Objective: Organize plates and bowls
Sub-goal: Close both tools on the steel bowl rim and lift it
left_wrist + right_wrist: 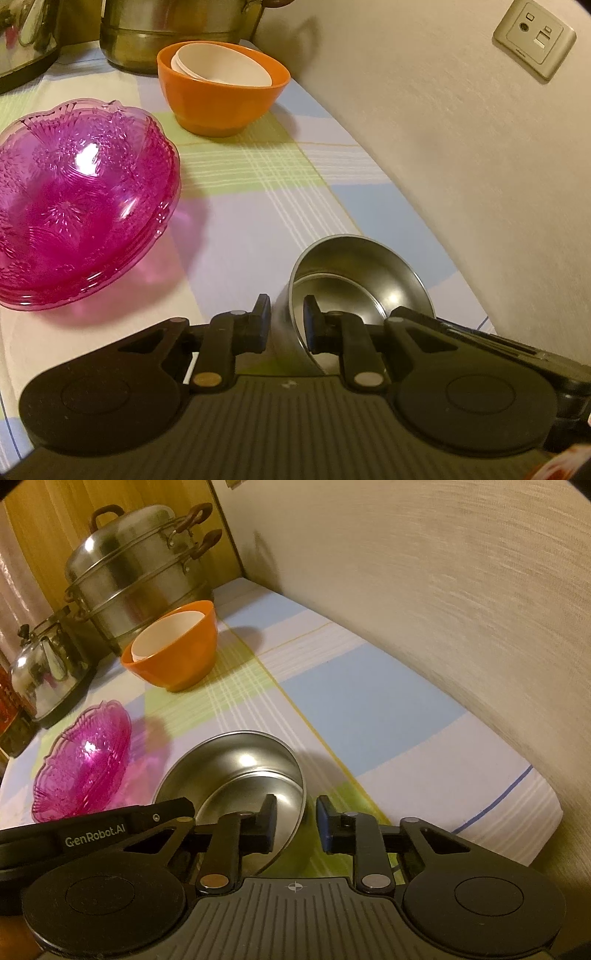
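Both grippers work the steel bowl (354, 280) near the table's wall-side edge: left gripper (286, 325) pinches its rim, right gripper (297, 821) straddles it unpressed; light, rigid, slippery, so grip the rim.

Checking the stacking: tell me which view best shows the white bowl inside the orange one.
The left wrist view: it looks down into the white bowl, nested in the orange bowl. The right wrist view shows them farther off and side-on, only the white rim visible.
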A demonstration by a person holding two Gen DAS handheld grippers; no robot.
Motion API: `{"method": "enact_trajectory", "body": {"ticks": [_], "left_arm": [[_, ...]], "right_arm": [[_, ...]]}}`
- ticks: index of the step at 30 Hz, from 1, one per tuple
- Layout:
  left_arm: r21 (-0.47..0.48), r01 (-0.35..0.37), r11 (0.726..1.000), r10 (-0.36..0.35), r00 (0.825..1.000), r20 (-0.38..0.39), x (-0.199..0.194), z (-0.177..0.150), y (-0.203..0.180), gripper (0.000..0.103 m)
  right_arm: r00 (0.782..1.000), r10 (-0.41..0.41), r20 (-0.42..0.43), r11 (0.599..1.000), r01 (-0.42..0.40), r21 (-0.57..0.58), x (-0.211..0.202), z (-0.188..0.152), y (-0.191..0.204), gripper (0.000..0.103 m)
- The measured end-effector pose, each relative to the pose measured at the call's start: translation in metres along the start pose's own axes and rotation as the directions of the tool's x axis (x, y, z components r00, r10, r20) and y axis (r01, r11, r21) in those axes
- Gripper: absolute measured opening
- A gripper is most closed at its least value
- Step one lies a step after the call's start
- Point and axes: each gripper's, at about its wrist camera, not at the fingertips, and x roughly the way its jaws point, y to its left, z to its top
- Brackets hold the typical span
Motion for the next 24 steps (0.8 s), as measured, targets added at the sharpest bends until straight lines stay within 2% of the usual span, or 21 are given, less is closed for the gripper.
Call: {"method": "enact_trajectory", "body": {"ticks": [7,14,24], "left_arm": [[0.020,-0.015,1.000,0.015,1.000,0.005,0.000,-0.001,-0.002,0.011],[0.014,-0.020,1.000,0.020,1.000,0.008,-0.002,-0.002,-0.002,0.010],[0.003,-0.017,1.000,0.016,0.998,0.059,-0.016,0.008,-0.001,0.009]], "right_arm": [[1.000,-0.008,-0.002,1.000,0.008,-0.016,0.001,0.000,0.001,0.014],[1.000,-0.007,-0.002,1.000,0.007,-0.019,0.001,0.000,0.002,0.012],[1.000,0.004,0.027,1.000,-0.004,-0.008,-0.004,0.004,0.006,0.008]]}}
